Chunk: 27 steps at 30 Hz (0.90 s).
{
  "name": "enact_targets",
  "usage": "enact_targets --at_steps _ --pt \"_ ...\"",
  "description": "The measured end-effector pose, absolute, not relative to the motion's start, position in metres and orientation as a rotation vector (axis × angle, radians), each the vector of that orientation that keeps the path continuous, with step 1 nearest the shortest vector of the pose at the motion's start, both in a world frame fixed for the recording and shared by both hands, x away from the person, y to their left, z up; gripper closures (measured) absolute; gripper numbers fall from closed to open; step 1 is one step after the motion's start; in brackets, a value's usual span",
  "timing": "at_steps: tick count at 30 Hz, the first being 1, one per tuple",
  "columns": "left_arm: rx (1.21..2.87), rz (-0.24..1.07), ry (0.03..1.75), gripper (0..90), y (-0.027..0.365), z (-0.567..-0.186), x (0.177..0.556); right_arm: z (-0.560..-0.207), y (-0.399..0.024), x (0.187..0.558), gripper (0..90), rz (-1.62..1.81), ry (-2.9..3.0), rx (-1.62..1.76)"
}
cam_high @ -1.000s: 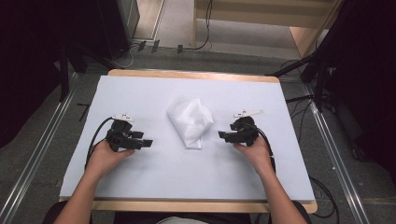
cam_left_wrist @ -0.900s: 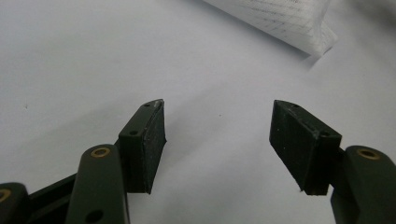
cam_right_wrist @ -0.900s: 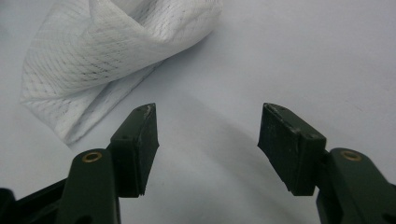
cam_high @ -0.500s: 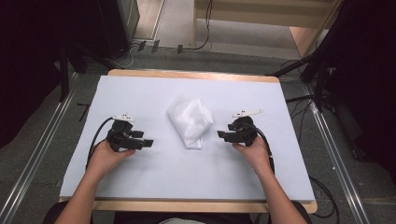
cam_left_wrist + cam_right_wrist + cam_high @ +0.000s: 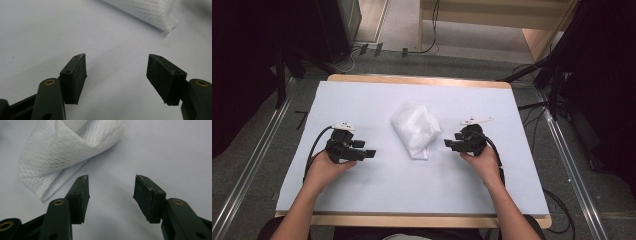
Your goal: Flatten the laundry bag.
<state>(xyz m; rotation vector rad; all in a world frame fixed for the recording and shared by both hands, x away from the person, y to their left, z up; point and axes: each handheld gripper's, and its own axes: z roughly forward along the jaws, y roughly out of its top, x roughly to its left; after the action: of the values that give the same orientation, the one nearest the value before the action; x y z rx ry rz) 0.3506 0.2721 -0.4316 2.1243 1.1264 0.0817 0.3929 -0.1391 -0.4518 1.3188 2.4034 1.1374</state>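
left gripper jaws just opened wide, empty; right gripper just narrowed, still open, empty. crumpled white mesh cloth untouched between them; grab pending.

The high view looks forward and down from above the person's side, taking in the whole counter from well off. Each gripper view sits low and close, looking along its own jaws across the counter. All three share the white cloth: upper right in the left gripper view, upper left in the right.
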Motion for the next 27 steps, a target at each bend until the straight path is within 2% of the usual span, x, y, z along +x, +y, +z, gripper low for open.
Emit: enact_targets --at_steps 7,10,13,15,16,17,18,19,21,27 --pt "2.111 0.085 1.12 33.1 0.274 -0.43 0.35 -0.447 -0.139 0.394 58.3 1.149 2.413 1.317" --pt "2.105 0.095 1.119 33.2 0.274 -0.429 0.35 -0.446 -0.138 0.398 65.6 1.177 2.397 1.334" --pt "2.106 0.098 1.117 33.2 0.274 -0.429 0.35 -0.447 -0.137 0.402 66.2 1.189 2.407 1.361" --pt "2.107 0.099 1.115 33.2 0.274 -0.429 0.35 -0.448 -0.135 0.405 72.5 1.162 2.41 1.357" --pt "2.108 0.101 1.115 33.2 0.274 -0.429 0.35 -0.448 -0.135 0.405 72.5 1.162 2.41 1.357" --pt "2.109 0.102 1.114 33.2 0.274 -0.429 0.35 -0.448 -0.133 0.406 75.5 1.148 2.408 1.355" --pt "2.11 0.103 1.115 33.3 0.274 -0.429 0.35 -0.449 -0.13 0.408 82.5 1.158 2.419 1.344" --pt "2.11 0.103 1.115 33.3 0.274 -0.429 0.35 -0.449 -0.13 0.408 82.5 1.158 2.419 1.344" --pt "2.106 0.108 1.115 33.3 0.274 -0.429 0.349 -0.449 -0.127 0.41 89.1 1.157 2.433 1.334" --pt "2.103 0.112 1.118 33.4 0.276 -0.428 0.349 -0.461 -0.117 0.423 90.0 1.168 2.454 1.366"
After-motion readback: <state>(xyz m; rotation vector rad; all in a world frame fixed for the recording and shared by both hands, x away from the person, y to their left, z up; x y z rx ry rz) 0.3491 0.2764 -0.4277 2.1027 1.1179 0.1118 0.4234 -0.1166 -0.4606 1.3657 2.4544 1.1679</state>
